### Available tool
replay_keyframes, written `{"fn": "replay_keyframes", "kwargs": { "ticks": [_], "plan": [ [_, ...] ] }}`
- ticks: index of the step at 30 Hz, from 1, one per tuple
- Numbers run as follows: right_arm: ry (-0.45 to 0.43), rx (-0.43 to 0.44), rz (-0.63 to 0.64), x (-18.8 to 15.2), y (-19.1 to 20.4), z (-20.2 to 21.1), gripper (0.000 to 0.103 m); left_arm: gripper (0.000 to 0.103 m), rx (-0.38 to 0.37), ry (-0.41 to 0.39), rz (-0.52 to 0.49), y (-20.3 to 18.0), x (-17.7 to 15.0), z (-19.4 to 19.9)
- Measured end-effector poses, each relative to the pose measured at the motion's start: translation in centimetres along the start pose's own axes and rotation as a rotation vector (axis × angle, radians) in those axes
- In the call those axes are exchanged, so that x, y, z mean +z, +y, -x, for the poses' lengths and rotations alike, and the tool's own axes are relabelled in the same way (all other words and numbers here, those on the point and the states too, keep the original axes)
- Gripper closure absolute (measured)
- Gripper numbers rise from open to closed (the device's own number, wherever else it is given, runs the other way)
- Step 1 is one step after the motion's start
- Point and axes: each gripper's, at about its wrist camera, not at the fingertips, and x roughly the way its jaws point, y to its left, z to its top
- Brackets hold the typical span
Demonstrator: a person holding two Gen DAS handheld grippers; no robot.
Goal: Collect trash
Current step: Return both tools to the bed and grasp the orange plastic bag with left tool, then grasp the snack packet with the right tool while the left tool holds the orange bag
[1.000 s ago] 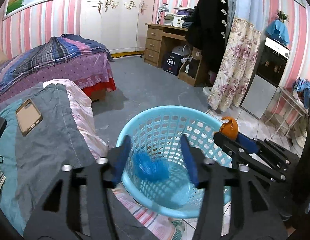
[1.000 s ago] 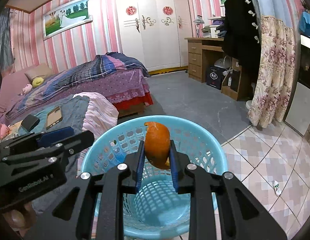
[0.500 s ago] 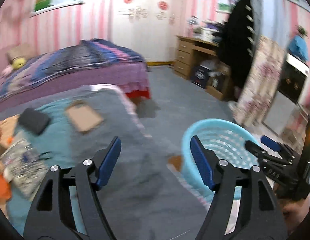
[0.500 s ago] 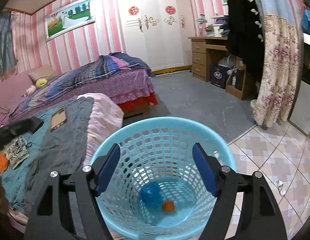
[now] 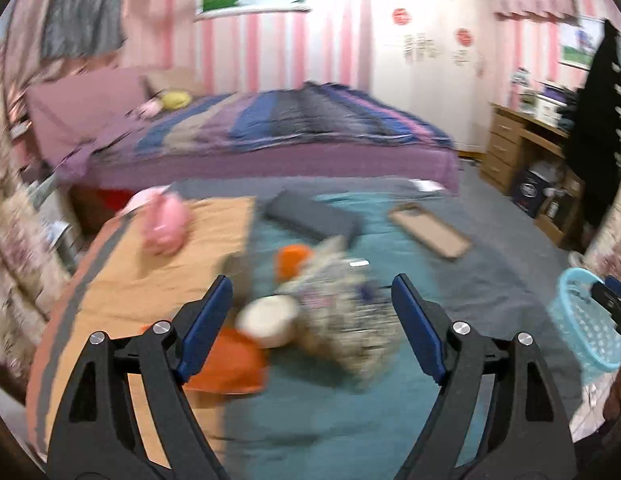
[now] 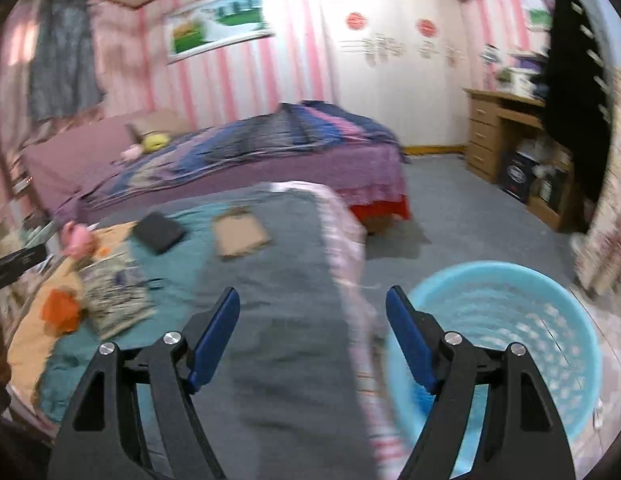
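Two grippers are in view, and neither carries anything. The left gripper has its jaws opening, already wide, with nothing clamped between them; the litter only shows past the gap. The right gripper stands wide apart and empty above the grey blanket.

The trash lies on the near bed, toward its left edge where the orange sheet meets the teal cover. It comprises a crumpled printed wrapper, a whitish round piece touching it, and orange scraps beside and behind. All are blurred, so their exact kind cannot be told. The blue basket stands on the floor off the right edge of the bed, well apart from the litter.

Judged step: reach for the next piece, most likely with the left gripper.

Hazards:
- The pieces touch. A wide closure may catch two at once or push one aside.
- A phone-like slab, a dark case and a pink toy lie near the pile. These are probably not trash; a careless sweep may take them.
- A deep closure may pinch the bedcover together with the wrapper.
- The carry to the basket crosses the bed. A light scrap held loosely may fall short of the rim.
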Motion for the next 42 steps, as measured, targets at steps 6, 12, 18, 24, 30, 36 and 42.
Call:
{"fn": "replay_keyframes", "kwargs": {
  "ticks": [6, 12, 18, 24, 30, 36, 42],
  "plan": [
    [0.015, 0.097, 0.111, -0.1, 9.0, -1.7, 0.027, 0.020, 0.046, 0.040, 0.058, 7.6, -3.3, -1.0],
    [0.052, 0.162, 0.177, -0.5, 15.9, -4.0, 0.027, 0.020, 0.016, 0.113, 0.016, 9.6, -6.6, -2.7],
    [0.081, 0.170, 0.214, -1.3, 20.4, -5.9, 0.025, 0.020, -0.009, 0.148, 0.022, 10.6, -7.0, -4.9],
    [0.109, 0.171, 0.207, -1.8, 22.0, -7.0, 0.025, 0.069, -0.065, 0.211, 0.038, 11.2, -7.4, -6.3],
    [0.113, 0.169, 0.219, -2.0, 22.6, -7.2, 0.024, 0.087, -0.128, 0.192, 0.065, 12.0, -7.6, -5.3],
    [0.110, 0.165, 0.225, -2.1, 23.1, -7.4, 0.024, 0.099, -0.130, 0.137, 0.072, 12.5, -7.4, -3.6],
    [0.125, 0.167, 0.225, -2.2, 23.2, -7.8, 0.024, 0.101, -0.087, 0.056, 0.132, 14.1, -6.7, -1.6]
  ]
}}
